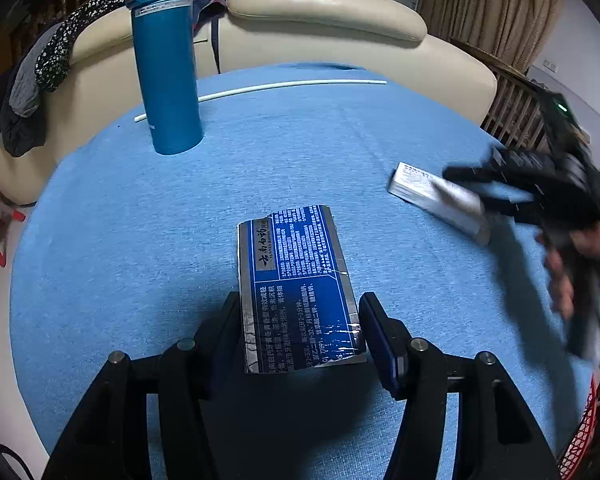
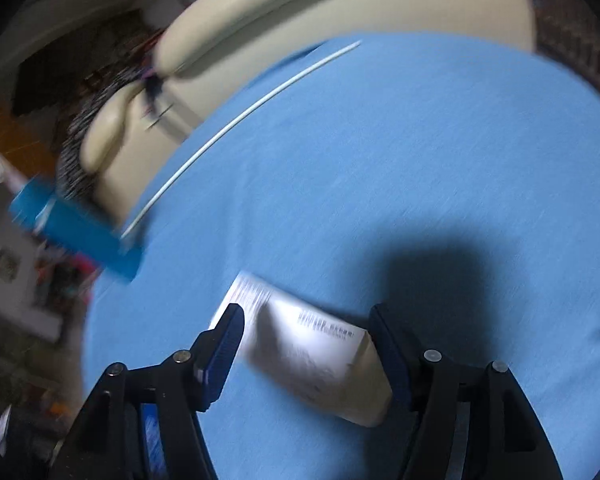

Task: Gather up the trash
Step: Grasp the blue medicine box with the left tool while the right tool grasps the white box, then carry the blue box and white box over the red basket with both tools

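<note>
Left claw, bottom centre of its view: jaws abt half open w/ a flattened blue toothpaste box between them, pads at both edges, so gripped. Box reaches toward frame centre over the blue tabletop. Right claw, bottom centre of its blurred view, also abt half open around a white box; pads at its sides, grip not certain. Blue flask upper left; white rod behind.

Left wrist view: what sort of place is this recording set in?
Most likely a home living room: a cream sofa behind the blue-covered table, curtains at the back, and clothes draped over the sofa arm.
</note>
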A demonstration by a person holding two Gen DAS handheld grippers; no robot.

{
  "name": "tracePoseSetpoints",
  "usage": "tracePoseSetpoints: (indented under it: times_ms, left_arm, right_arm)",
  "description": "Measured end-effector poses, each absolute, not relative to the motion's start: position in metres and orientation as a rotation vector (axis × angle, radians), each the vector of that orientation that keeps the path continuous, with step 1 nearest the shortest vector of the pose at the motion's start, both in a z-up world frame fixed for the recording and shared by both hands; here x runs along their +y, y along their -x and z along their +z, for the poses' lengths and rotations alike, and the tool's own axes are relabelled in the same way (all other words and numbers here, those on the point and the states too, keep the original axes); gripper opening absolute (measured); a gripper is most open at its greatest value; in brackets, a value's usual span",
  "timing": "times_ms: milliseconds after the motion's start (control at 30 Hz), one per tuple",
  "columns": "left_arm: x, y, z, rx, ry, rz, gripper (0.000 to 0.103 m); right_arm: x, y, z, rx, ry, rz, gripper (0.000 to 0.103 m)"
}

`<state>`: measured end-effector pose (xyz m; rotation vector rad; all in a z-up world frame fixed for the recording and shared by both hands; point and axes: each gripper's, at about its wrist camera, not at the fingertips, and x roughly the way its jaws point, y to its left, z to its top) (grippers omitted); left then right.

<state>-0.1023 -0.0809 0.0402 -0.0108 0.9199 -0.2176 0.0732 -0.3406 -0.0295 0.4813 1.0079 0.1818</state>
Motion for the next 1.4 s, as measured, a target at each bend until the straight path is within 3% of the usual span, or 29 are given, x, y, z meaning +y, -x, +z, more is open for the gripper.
tracePoseSetpoints:
  times_ms: [200,600,633,667,700,1400]
  left_arm:
    - [-0.077,0.104,0.041,0.923,0.021,-0.184,0.061]
    - [-0.079,0.098,0.043,0.941,0.013,-0.15,0.061]
    - [-0.079,0.098,0.043,0.943,0.014,-0.153,0.061]
    - [-0.08,0.097,0.043,0.944,0.014,-0.155,0.061]
    - [-0.081,0.098,0.043,0.946,0.014,-0.157,0.061]
    - [-0.087,0.102,0.048,0.944,-0.019,-0.164,0.061]
  right_arm:
    - [-0.294,-0.021,-0.016,1.049,-0.328,0.315,0.068]
    - [-0.246,-0.037,-0.033,0.997,-0.01,0.086,0.068]
    - [-0.242,-0.037,-0.035,1.0,0.017,0.073,0.064]
    - [-0.24,-0.034,-0.038,0.994,0.046,0.053,0.049]
    - [-0.237,-0.034,-0.038,0.989,0.056,0.049,0.048]
    - [-0.231,0.045,-0.022,0.975,-0.056,0.065,0.048]
